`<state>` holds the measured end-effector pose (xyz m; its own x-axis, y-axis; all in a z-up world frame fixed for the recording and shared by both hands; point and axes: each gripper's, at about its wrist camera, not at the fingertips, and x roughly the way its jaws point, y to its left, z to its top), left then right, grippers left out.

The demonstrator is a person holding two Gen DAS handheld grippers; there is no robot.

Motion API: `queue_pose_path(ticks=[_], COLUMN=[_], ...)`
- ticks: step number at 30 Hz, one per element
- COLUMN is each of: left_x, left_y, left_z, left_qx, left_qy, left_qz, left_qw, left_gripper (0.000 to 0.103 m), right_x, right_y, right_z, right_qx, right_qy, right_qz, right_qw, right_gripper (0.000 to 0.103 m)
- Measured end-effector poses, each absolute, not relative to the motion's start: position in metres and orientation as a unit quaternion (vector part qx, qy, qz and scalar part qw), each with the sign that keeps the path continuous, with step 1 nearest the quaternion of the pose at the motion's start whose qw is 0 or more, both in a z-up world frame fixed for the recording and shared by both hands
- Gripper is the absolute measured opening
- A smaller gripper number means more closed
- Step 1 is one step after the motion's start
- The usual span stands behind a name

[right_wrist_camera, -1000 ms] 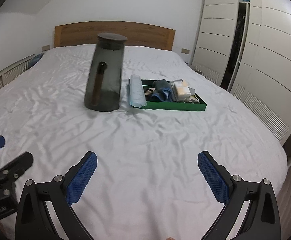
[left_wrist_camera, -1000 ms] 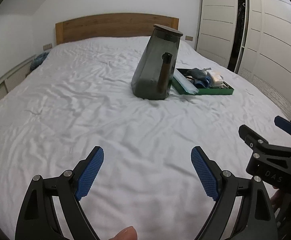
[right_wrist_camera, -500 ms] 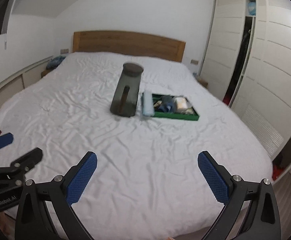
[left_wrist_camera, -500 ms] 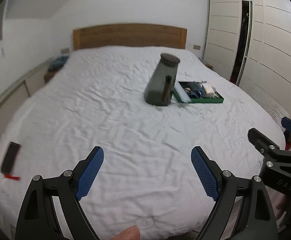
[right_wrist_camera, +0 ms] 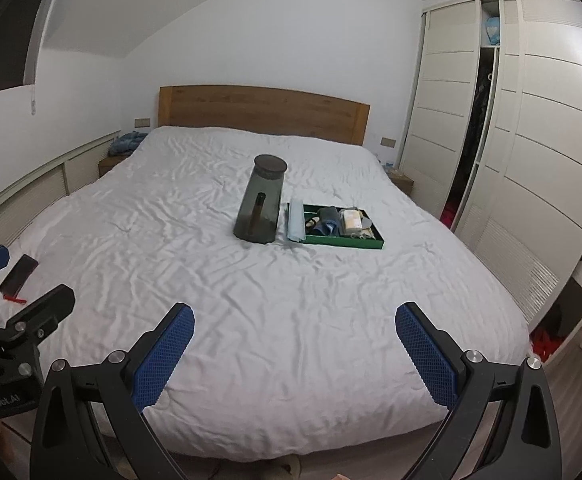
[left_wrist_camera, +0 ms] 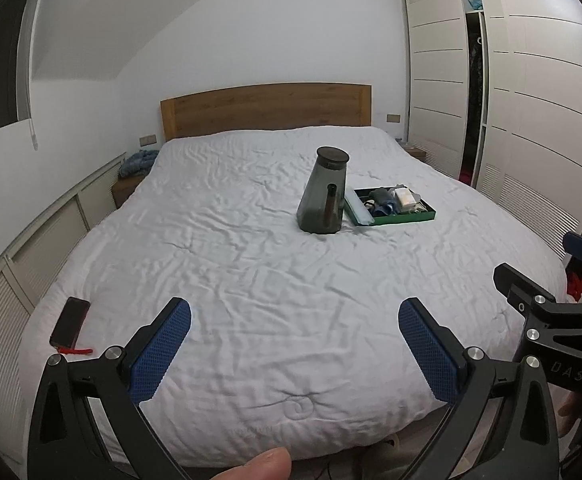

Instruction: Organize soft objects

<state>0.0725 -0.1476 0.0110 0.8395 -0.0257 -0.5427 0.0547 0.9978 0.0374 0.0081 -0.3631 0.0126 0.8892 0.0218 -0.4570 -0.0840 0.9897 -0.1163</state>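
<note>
blue-gridded fingers (left_wrist_camera: pixel 159 350) of both grippers spread, empty (the left pair opening), over crumpled white bedding (left_wrist_camera: pixel 251 240)

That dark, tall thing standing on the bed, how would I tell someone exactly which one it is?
Start at the big white bed with the wooden headboard. Near its middle, a smoky grey container with a round dark lid stands just left of a flat green tray of small items. It is the only tall, upright thing on the bedding.
</note>
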Motion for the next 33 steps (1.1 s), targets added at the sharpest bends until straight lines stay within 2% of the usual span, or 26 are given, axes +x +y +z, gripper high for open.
queue_pose_path(ticks=[9, 33], left_x=[0.054, 0.047], left_y=[-0.143, -0.147], left_z=[0.015, 0.007], left_qx=[0.016, 0.025], left_qy=[0.288, 0.306], left_qz=[-0.022, -0.017], left_qw=[0.957, 0.951], left_gripper=[0.102, 0.102], right_x=[-0.019, -0.015], right_y=[-0.362, -0.355], right_z=[0.022, 0.017], right_qx=[-0.071, -0.066], right_qy=[0.227, 0.239], right_qz=[0.021, 0.020], right_qw=[0.971, 0.969], right_gripper=[0.103, 0.103])
